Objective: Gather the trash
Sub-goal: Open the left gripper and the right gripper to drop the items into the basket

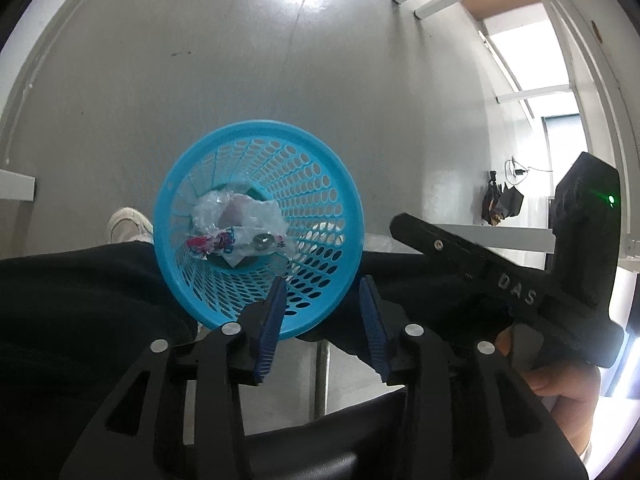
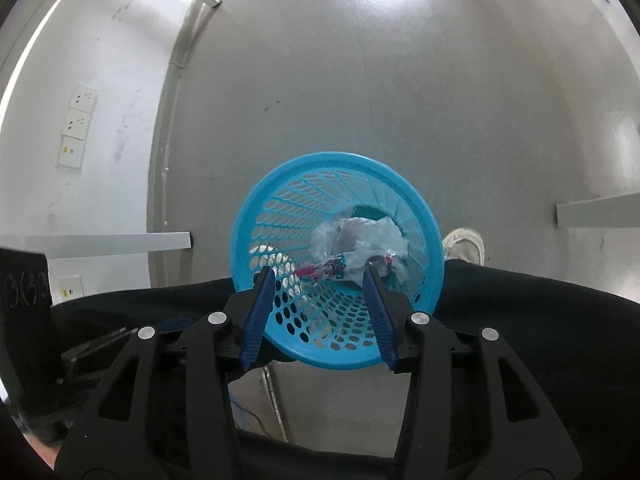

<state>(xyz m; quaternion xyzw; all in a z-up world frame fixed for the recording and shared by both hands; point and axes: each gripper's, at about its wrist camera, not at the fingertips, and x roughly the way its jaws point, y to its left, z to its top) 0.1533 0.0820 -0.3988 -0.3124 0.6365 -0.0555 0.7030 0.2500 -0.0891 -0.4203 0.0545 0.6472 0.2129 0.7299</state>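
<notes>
The left tongs (image 1: pixel 322 280) are spread wide and hold nothing. The right tongs (image 2: pixel 318 276) are spread wide too, and empty. Both hang over a blue basket (image 1: pixel 340 196) that sits on the grey floor (image 1: pixel 280 60), between the person's dark legs. One white shoe (image 1: pixel 128 226) pokes out beside it.

The trash (image 1: pixel 236 224) is already down in the bottom of the basket: a crumpled clear bag and a pink and blue wrapper. So this part looks done.

To do the next bit well, the person should probably lift both tongs straight up so they do not bump the rim and tip the basket. Then look around the floor for more trash.
</notes>
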